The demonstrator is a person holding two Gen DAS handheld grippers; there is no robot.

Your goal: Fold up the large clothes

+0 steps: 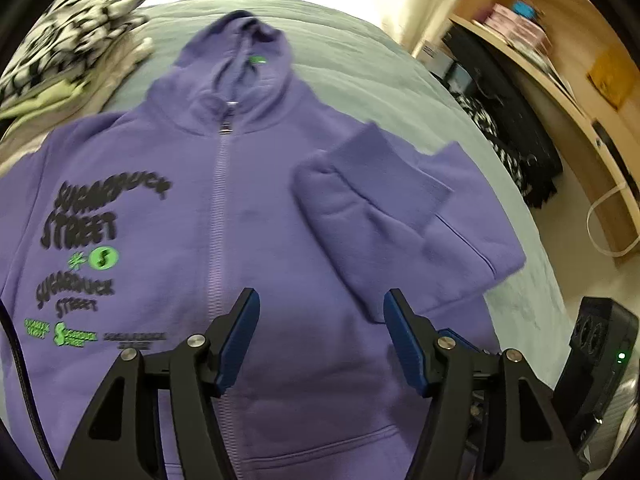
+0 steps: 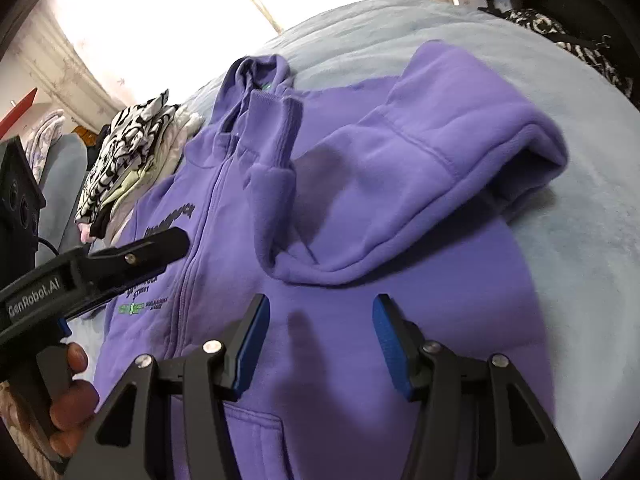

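Note:
A purple zip hoodie (image 1: 264, 208) with black and green print lies face up on a pale blue bed (image 1: 352, 64). Its right sleeve (image 1: 384, 208) is folded in over the chest, cuff toward the collar. My left gripper (image 1: 320, 312) is open and empty, hovering above the hoodie's lower front. In the right wrist view the hoodie (image 2: 360, 208) and the folded sleeve (image 2: 432, 152) show too. My right gripper (image 2: 318, 320) is open and empty above the lower front. The left gripper (image 2: 120, 260), held by a hand, is seen from the side at the left there.
A stack of folded clothes (image 1: 76, 56) with a black-and-white garment on top sits at the bed's far left, also in the right wrist view (image 2: 132, 156). A wooden shelf unit (image 1: 560, 64) and dark clothes (image 1: 516, 128) stand to the right of the bed.

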